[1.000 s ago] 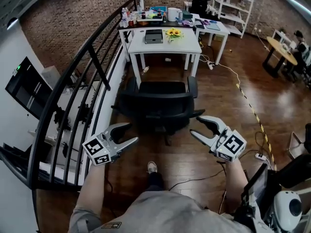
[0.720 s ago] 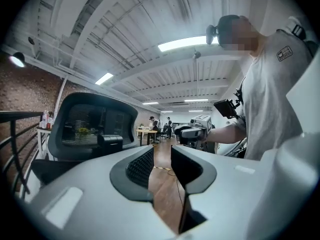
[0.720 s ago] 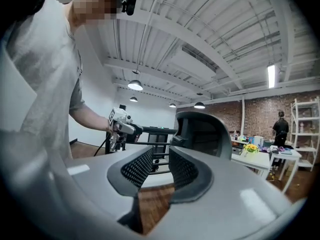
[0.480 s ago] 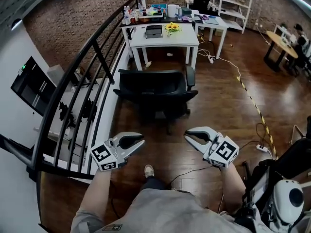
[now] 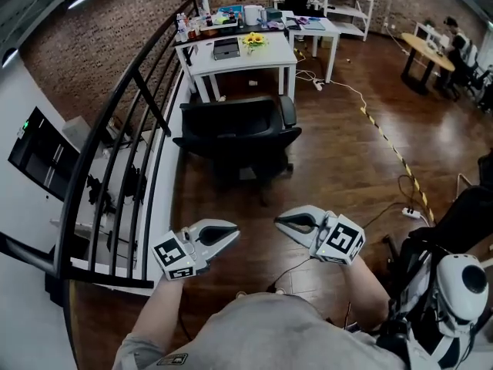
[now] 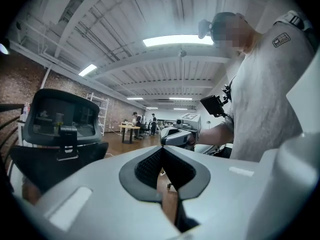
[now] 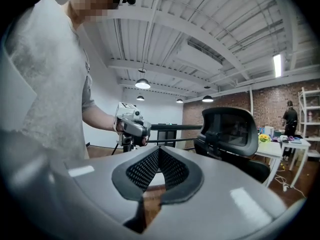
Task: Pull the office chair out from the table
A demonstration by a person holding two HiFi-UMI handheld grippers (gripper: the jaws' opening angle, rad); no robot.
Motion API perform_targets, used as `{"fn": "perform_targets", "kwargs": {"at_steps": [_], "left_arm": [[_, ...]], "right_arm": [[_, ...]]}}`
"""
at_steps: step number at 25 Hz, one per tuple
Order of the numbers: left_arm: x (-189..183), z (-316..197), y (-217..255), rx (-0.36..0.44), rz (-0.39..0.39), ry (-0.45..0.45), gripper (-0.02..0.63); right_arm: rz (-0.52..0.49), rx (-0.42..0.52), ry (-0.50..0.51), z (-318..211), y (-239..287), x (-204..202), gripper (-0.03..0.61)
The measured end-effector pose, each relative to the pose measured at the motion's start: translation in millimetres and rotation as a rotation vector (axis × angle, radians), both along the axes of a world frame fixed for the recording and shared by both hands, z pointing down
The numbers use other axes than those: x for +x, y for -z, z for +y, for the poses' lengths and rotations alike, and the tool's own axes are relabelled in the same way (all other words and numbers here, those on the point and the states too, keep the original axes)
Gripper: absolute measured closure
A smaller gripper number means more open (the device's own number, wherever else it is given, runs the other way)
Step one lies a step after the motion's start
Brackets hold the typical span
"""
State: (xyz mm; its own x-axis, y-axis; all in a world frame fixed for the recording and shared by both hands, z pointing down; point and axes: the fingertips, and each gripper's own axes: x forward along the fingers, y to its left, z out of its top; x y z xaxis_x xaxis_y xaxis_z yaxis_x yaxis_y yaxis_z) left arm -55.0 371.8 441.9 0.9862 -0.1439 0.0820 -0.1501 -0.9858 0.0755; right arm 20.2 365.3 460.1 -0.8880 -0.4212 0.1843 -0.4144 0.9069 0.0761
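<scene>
The black office chair (image 5: pixel 239 133) stands on the wooden floor just in front of the white table (image 5: pixel 266 58), its backrest toward me. Both grippers hang well short of it, near my body. My left gripper (image 5: pixel 233 233) and my right gripper (image 5: pixel 280 222) have just been closing and are now shut, with nothing between their jaws. In the left gripper view the shut left gripper (image 6: pixel 162 150) points across at the right gripper (image 6: pixel 181 132), with the chair (image 6: pixel 59 134) at the left. In the right gripper view the right gripper (image 7: pixel 159 150) faces the left gripper (image 7: pixel 131 127), and the chair (image 7: pixel 232 136) is at the right.
A black railing (image 5: pixel 115 137) runs along the left of the chair. Cables (image 5: pixel 385 206) and striped floor tape (image 5: pixel 389 143) cross the floor at the right. The table carries a grey box (image 5: pixel 226 48) and sunflowers (image 5: pixel 253 39). People sit at a round table (image 5: pixel 420 52) far right.
Both grippers have drawn back from the chair toward my body, and their jaws have gone from wide open to shut. The chair now lies farther from the grippers.
</scene>
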Motion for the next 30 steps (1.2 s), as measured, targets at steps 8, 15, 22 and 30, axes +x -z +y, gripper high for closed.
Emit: {"fn": "perform_targets", "kwargs": {"at_steps": [8,15,22,30], "left_arm": [[-9,29,-20,-0.048,-0.014,-0.069,0.614],[-13,56,-39,-0.095,-0.024,-0.113,0.614],[-20,60,-40,-0.104,-0.02,-0.118,0.614],[-24,57,-39,-0.098,-0.009,-0.106,0.614]], "right_arm": [[-0.004,-0.074,0.012,42,-25,-38,0.572],[0.001,-0.121,0.02,68,-42,-57,0.572],[0.015,-0.126,0.017,70,-42,-64,0.572],[0.026,-0.114,0.036,72,-41,-70,0.572]]}}
